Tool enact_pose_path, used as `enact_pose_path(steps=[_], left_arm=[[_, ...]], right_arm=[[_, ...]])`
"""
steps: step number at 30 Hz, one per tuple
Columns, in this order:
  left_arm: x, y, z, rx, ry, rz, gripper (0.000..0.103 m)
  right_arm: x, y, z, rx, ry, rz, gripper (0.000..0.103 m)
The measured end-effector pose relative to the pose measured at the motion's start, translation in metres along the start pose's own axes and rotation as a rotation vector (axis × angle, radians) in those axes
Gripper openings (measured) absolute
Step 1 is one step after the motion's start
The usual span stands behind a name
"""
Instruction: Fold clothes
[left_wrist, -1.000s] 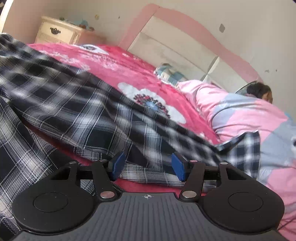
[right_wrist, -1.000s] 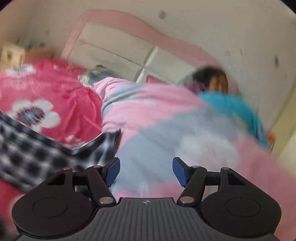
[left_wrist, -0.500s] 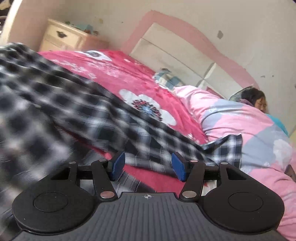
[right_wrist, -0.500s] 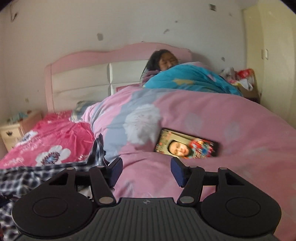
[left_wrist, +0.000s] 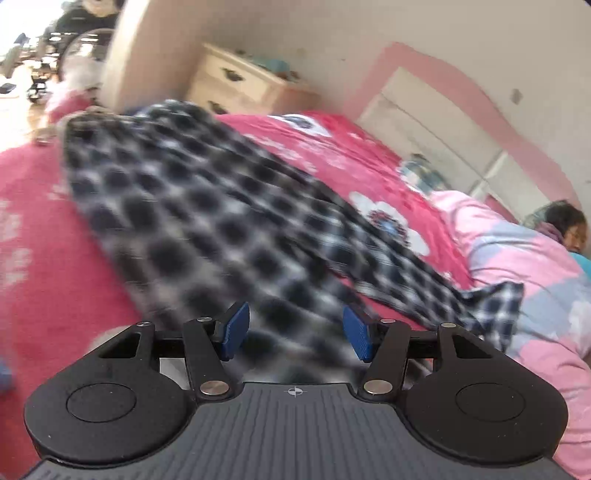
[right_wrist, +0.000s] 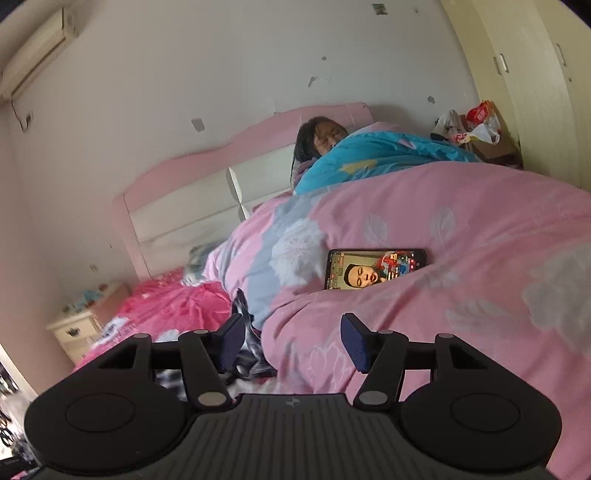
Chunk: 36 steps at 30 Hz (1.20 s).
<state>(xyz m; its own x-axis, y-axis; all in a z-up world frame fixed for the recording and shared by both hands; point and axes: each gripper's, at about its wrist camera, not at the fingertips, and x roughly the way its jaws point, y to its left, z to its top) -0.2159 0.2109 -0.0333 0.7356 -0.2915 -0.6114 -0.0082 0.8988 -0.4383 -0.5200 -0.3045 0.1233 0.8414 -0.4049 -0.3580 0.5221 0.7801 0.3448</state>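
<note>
A black-and-white plaid shirt (left_wrist: 207, 229) lies spread and rumpled across the red floral bedspread (left_wrist: 44, 236), blurred in the left wrist view; one corner reaches the pink quilt (left_wrist: 546, 280). My left gripper (left_wrist: 293, 338) hovers open just above the shirt's near part, nothing between its blue pads. In the right wrist view only a small fold of the plaid shirt (right_wrist: 243, 350) shows by the left pad. My right gripper (right_wrist: 291, 341) is open and empty, facing the pink quilt (right_wrist: 461, 258).
A person (right_wrist: 321, 136) lies under a blue cover (right_wrist: 384, 155) at the pink headboard (right_wrist: 207, 177). A lit phone (right_wrist: 375, 267) rests on the quilt. A cream nightstand (left_wrist: 243, 85) stands left of the bed, a wardrobe (right_wrist: 535, 92) at the right.
The left camera has swung left and pulled back, showing more of the shirt and the doorway side. The right camera tilted slightly; the phone sits nearer the gripper. Both grippers stayed open.
</note>
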Motion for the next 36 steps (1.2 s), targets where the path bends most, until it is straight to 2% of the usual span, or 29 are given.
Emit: enact_pose_path(steps=[5,8,13,16,18,22,25,30,33,35,36], left_arm=[[-0.012,0.015,0.033,0.014,0.003,0.131,0.057],[-0.004,0.033,0.072,0.004,-0.005,0.182,0.057],[0.030,0.086,0.145,-0.071,0.003,0.267,0.059],[0.063,0.130,0.174,-0.172,0.028,0.312,0.059],[0.082,0.156,0.185,-0.227,0.030,0.336,0.059],[0.116,0.204,0.199,-0.324,0.015,0.375,0.059],[0.132,0.229,0.199,-0.367,0.012,0.368,0.059],[0.144,0.243,0.193,-0.344,0.020,0.316,0.060],[0.148,0.245,0.185,-0.317,-0.005,0.304,0.060],[0.147,0.247,0.180,-0.312,-0.029,0.302,0.056],[0.146,0.249,0.178,-0.323,-0.042,0.305,0.051]], right_arm=[[0.001,0.015,-0.017,-0.035,0.063,0.126,0.062],[0.026,0.067,-0.034,-0.167,0.160,0.279,0.062],[0.077,0.195,-0.091,-0.391,0.347,0.585,0.062],[0.107,0.287,-0.153,-0.555,0.477,0.734,0.061],[0.123,0.341,-0.197,-0.691,0.500,0.788,0.062],[0.145,0.417,-0.282,-0.937,0.486,0.819,0.063],[0.163,0.449,-0.328,-1.021,0.513,0.841,0.064],[0.169,0.448,-0.347,-1.013,0.531,0.832,0.061],[0.173,0.448,-0.359,-1.008,0.541,0.827,0.060],[0.175,0.447,-0.367,-1.005,0.548,0.823,0.057],[0.176,0.447,-0.370,-1.003,0.551,0.821,0.053]])
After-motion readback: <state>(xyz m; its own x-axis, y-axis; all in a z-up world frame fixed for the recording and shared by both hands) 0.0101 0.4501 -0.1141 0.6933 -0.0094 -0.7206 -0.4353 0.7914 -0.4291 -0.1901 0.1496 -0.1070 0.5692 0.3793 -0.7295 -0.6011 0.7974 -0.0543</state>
